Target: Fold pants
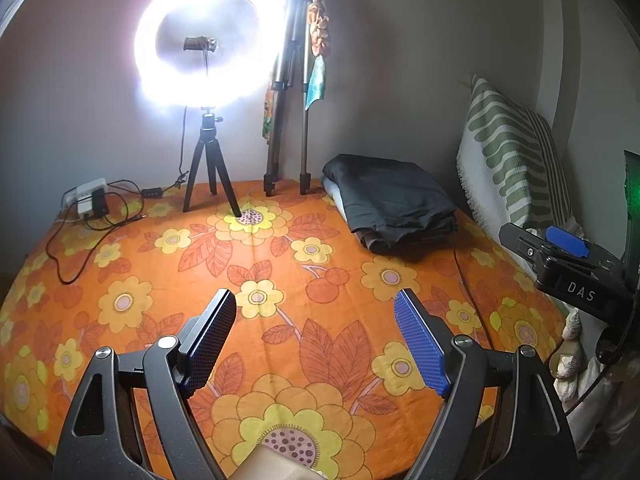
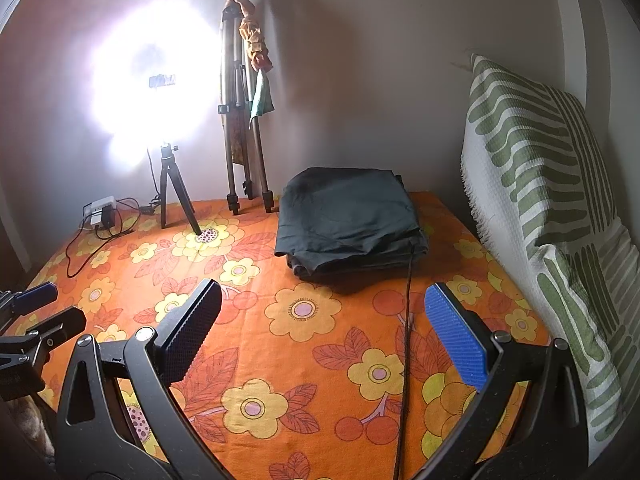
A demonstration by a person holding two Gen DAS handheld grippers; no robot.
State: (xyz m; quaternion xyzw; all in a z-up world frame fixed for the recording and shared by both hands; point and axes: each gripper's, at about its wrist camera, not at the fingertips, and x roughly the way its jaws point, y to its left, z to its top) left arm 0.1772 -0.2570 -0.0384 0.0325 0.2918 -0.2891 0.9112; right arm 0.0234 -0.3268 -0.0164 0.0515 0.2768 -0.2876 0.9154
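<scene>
A stack of folded clothes with dark grey pants (image 1: 390, 196) on top lies at the back right of the orange flowered bedsheet (image 1: 280, 280); it also shows in the right wrist view (image 2: 348, 216). My left gripper (image 1: 316, 316) is open and empty, hovering over the sheet in front of the stack. My right gripper (image 2: 324, 320) is open and empty, nearer to the stack. The body of the right gripper shows in the left wrist view (image 1: 572, 264), and the left gripper shows at the left edge of the right wrist view (image 2: 32, 336).
A lit ring light on a small tripod (image 1: 208, 168) and a folded tall tripod (image 1: 288, 120) stand at the back. A power strip with cables (image 1: 90, 200) lies back left. A green-striped pillow (image 2: 552, 208) leans on the right wall. A black cable (image 2: 406, 320) runs across the sheet.
</scene>
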